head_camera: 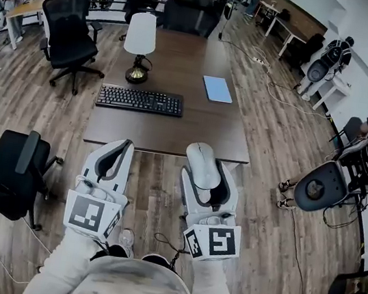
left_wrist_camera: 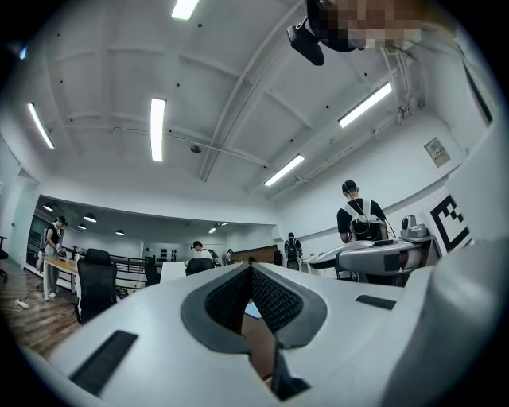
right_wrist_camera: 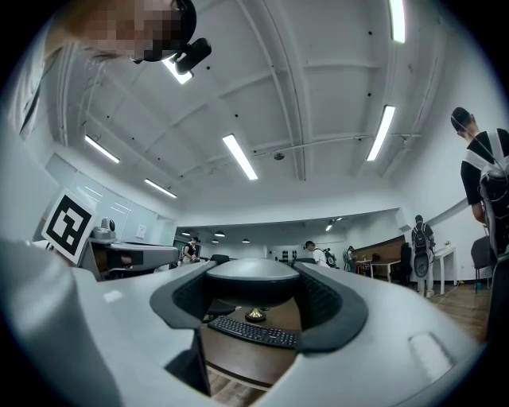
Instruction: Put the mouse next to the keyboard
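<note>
A grey mouse [head_camera: 202, 162] sits between the jaws of my right gripper [head_camera: 204, 161], which is shut on it and held in the air just before the near edge of the brown table [head_camera: 171, 137]. In the right gripper view the mouse [right_wrist_camera: 258, 274] fills the gap between the pads, above the black keyboard [right_wrist_camera: 253, 332]. That keyboard [head_camera: 139, 100] lies on the table's left part. My left gripper [head_camera: 126, 146] hovers beside the right one over the floor. It is shut with nothing in it, its pads meeting at the tips [left_wrist_camera: 251, 274].
A white-shaded lamp [head_camera: 140, 44] stands behind the keyboard and a blue notebook [head_camera: 217, 89] lies to its right. Black office chairs [head_camera: 7, 170] [head_camera: 70, 35] stand left of the table, another [head_camera: 191, 12] at its far end, a grey chair [head_camera: 319, 188] at right. People stand in the background.
</note>
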Tool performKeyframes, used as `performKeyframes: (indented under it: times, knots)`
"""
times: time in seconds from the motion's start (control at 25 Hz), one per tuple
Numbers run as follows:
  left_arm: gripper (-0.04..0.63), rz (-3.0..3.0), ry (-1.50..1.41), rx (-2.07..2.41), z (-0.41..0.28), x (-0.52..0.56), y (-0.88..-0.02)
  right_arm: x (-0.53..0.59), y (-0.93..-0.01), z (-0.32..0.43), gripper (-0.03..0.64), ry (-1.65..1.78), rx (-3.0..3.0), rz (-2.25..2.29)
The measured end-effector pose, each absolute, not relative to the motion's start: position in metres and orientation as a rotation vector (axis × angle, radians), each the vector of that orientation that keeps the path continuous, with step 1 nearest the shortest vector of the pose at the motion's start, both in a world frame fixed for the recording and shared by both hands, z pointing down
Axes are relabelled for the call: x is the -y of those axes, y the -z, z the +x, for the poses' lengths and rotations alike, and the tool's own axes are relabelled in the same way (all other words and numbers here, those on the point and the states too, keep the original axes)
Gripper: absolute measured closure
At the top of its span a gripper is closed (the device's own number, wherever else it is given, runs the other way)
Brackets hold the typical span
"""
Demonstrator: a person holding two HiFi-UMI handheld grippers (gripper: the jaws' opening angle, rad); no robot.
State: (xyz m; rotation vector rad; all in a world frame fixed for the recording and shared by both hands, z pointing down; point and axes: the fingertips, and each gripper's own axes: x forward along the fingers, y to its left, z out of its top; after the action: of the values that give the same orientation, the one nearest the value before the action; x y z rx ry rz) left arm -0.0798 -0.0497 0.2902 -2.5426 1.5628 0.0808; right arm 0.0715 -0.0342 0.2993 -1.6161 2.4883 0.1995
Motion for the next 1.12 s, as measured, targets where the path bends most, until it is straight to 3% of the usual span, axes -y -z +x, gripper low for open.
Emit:
performKeyframes:
  times: [0.72, 1.12]
  knots:
    - [0.589, -2.608, -0.086, -1.453, -0.131, 0.189, -0.296, 0.162, -0.301, 0.022, 0.302, -0.227, -2.411, -1.735]
    - [0.589, -2.646, -0.079, -1.452, -0.119, 0.241, -0.308, 0.214, -0.315, 0.040, 0.302, -0.193, -2.421, -1.782]
